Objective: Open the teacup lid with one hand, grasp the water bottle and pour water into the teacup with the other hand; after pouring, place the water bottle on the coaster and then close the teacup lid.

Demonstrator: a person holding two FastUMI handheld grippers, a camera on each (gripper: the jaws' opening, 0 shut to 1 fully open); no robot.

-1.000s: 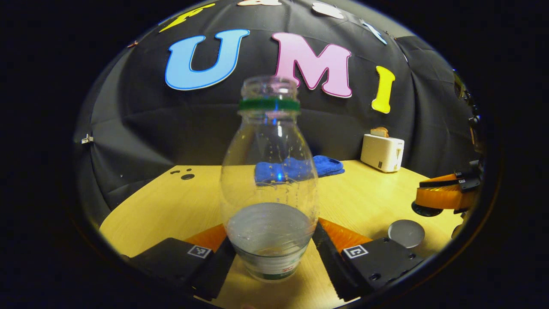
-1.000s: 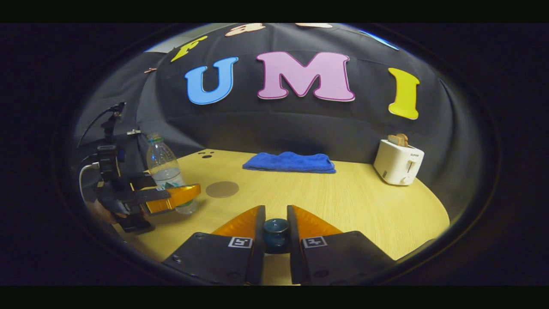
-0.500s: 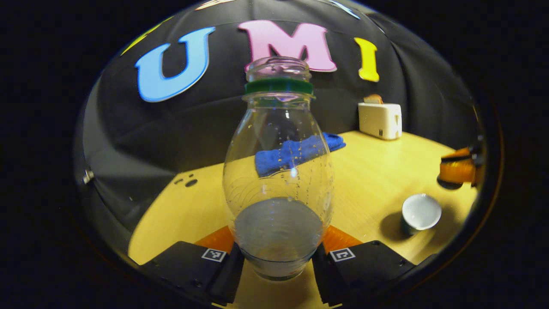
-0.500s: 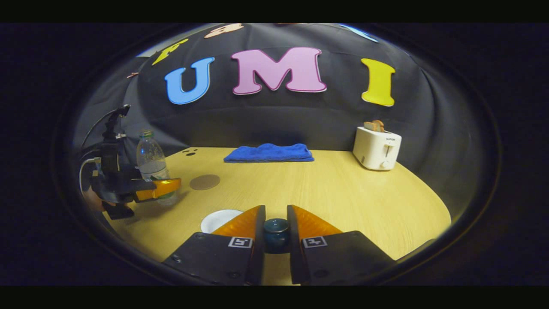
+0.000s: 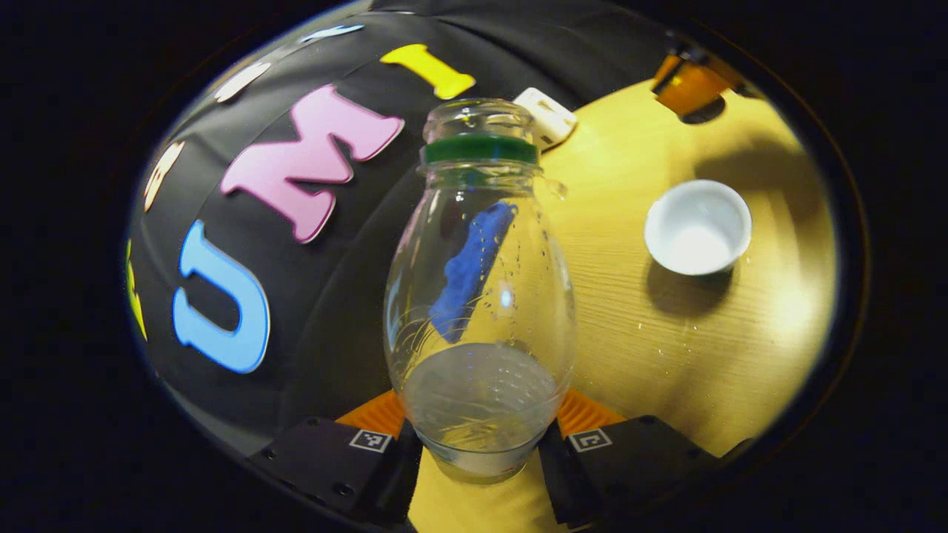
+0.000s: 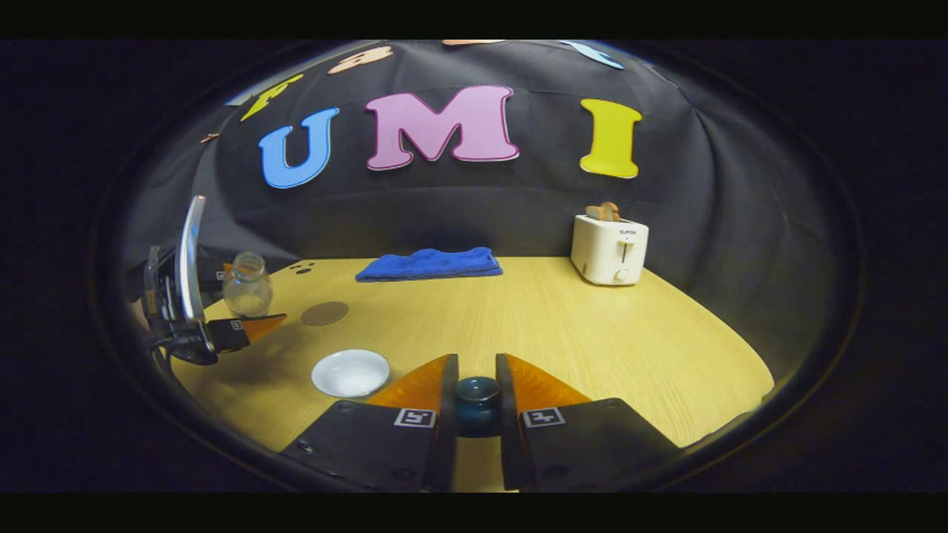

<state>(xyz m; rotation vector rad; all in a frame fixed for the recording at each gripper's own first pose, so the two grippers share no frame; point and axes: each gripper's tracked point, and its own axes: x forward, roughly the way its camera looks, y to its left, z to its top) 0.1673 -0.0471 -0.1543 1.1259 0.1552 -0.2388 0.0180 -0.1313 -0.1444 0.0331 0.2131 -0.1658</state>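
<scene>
Teacup: stood open on the table, apparently still dry.
Lid: off, its knob pinched in the right gripper.
Water bottle: uncapped, clamped by the left gripper, tipped toward the teacup.
Coaster: bare.
Remaining: pouring, parking the bottle, relidding.

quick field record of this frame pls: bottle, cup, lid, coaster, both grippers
bottle: clear plastic water bottle, green neck ring, uncapped, some water in its base, tilted
cup: white-lined round teacup, open, on the wooden table
lid: dark blue lid knob held clear of the cup
coaster: round brown coaster, bare
left gripper: jaws shut on the bottle's base
right gripper: jaws shut on the lid knob
pour: no stream visible
</scene>
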